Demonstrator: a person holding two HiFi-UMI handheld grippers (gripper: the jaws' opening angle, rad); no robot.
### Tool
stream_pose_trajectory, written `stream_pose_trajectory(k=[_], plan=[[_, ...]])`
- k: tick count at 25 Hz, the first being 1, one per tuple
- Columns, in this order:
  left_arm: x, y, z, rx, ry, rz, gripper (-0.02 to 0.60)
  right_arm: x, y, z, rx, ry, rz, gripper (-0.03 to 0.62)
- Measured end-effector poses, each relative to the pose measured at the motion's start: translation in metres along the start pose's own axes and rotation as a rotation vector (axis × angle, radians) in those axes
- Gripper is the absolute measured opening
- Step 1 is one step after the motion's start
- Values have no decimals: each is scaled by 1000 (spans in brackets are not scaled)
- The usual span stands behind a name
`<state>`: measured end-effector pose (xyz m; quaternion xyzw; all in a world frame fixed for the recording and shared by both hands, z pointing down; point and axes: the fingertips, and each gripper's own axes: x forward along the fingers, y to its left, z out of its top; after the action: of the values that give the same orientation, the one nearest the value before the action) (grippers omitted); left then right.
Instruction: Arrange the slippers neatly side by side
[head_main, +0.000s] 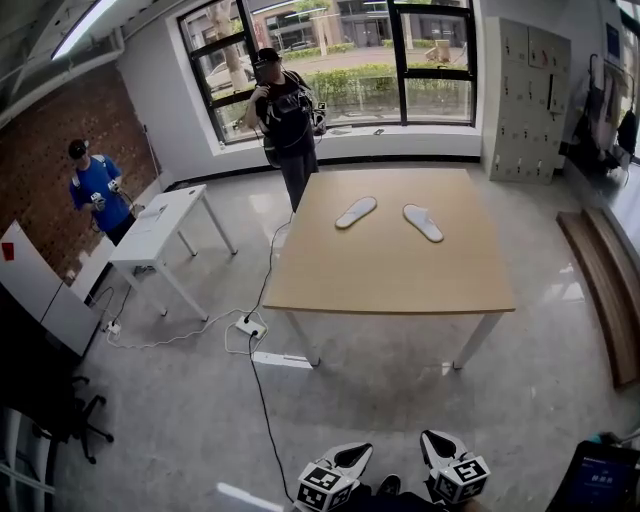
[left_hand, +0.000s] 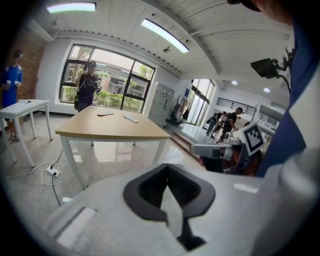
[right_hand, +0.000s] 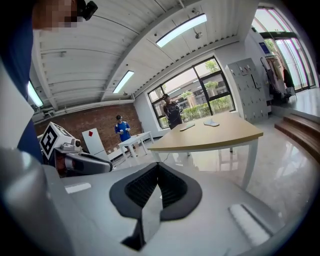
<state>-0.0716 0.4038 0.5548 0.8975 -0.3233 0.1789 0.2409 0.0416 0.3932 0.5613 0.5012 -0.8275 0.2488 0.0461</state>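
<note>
Two white slippers lie on the far half of a light wooden table (head_main: 390, 285); the left slipper (head_main: 356, 212) and the right slipper (head_main: 423, 222) are apart and angled away from each other. Both are small and distant in the left gripper view (left_hand: 105, 114) (left_hand: 131, 118) and in the right gripper view (right_hand: 187, 127) (right_hand: 211, 122). My left gripper (head_main: 350, 458) and right gripper (head_main: 437, 447) hang low at the bottom edge, well short of the table. Each is shut with nothing between its jaws, as the left gripper (left_hand: 169, 187) and the right gripper (right_hand: 157, 187) show close up.
A person in black (head_main: 285, 110) stands at the table's far side by the window. A person in blue (head_main: 98, 190) stands by a small white table (head_main: 160, 228). A power strip (head_main: 250, 325) with cables lies on the floor. Lockers (head_main: 525, 100) and a long bench (head_main: 600, 285) line the right.
</note>
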Motion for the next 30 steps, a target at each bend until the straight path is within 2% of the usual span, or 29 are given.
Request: stream_pose_trajectory(k=[6, 11, 21, 25, 30], plan=[[25, 15, 1, 15, 22, -31, 3, 18, -17, 3, 17, 23, -16, 8], [44, 38, 13, 13, 31, -72, 3, 39, -35, 14, 34, 15, -89, 8], [79, 114, 56, 30, 37, -127, 3, 112, -56, 39, 27, 28, -154, 8], [82, 143, 88, -11, 31, -156, 3, 145, -54, 55, 38, 33, -173, 8], [95, 189, 94, -15, 39, -163, 3, 181, -54, 79, 16, 20, -211, 8]])
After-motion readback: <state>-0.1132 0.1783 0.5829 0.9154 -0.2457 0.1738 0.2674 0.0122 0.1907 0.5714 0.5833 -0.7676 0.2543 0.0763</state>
